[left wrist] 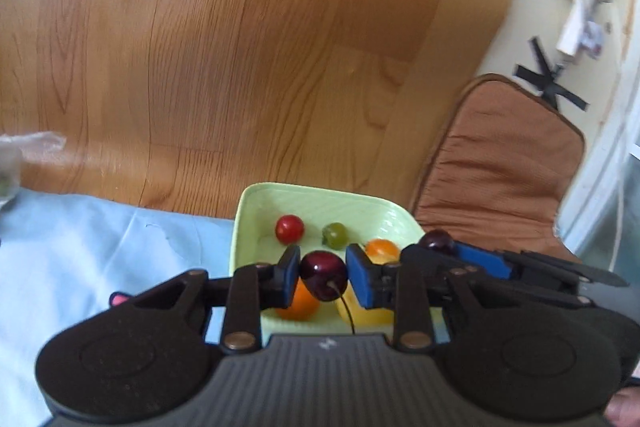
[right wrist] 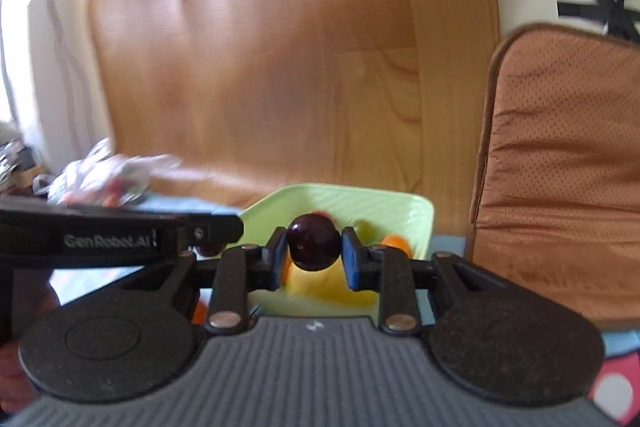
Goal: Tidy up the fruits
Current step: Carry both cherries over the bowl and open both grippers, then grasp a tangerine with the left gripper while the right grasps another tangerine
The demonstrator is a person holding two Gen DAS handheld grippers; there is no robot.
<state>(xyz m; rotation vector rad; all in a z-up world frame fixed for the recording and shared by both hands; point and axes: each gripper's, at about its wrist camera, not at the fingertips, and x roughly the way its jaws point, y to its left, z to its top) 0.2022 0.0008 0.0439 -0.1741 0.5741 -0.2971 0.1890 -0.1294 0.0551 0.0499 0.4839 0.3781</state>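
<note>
Above the green dish (left wrist: 256, 211), each gripper pinches a dark cherry (left wrist: 323, 275).

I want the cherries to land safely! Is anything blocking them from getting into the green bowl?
Nothing visible blocks them. The left gripper holds its cherry right above the green bowl, and the right gripper holds its cherry there too.
</note>
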